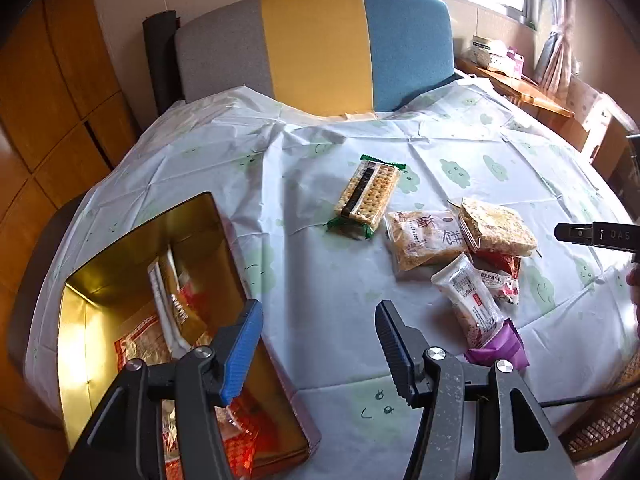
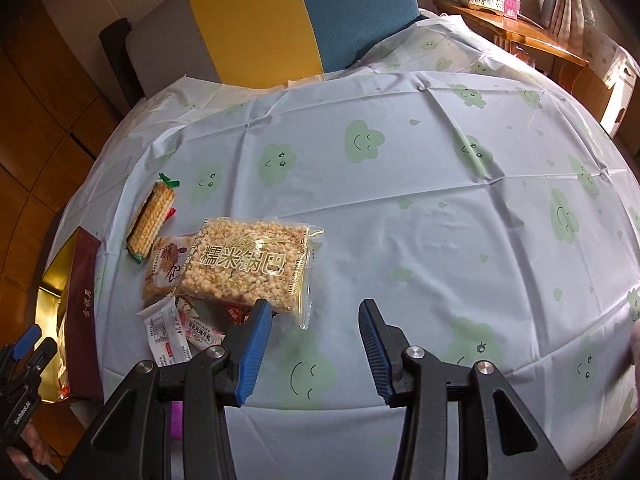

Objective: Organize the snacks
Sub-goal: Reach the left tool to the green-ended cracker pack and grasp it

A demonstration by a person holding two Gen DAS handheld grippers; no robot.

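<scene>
Snack packets lie in a loose heap on the table [image 2: 420, 208], which is covered by a pale cloth printed with green clouds: a puffed-rice cake pack [image 2: 244, 268] on top, a crisp-cake pack [image 1: 424, 242] beside it, a green-ended cracker sleeve [image 1: 368, 196] just apart toward the far edge, a white bar wrapper [image 1: 466, 300] and a purple packet [image 1: 498, 350] nearer the near edge. At the table's left edge stands an open gold tin [image 1: 132, 240] already holding several packets. Left gripper [image 1: 316, 344] hangs between tin and heap, jaws spread, nothing between them. Right gripper [image 2: 316, 344] hovers over bare cloth beside the rice pack, jaws apart and empty.
</scene>
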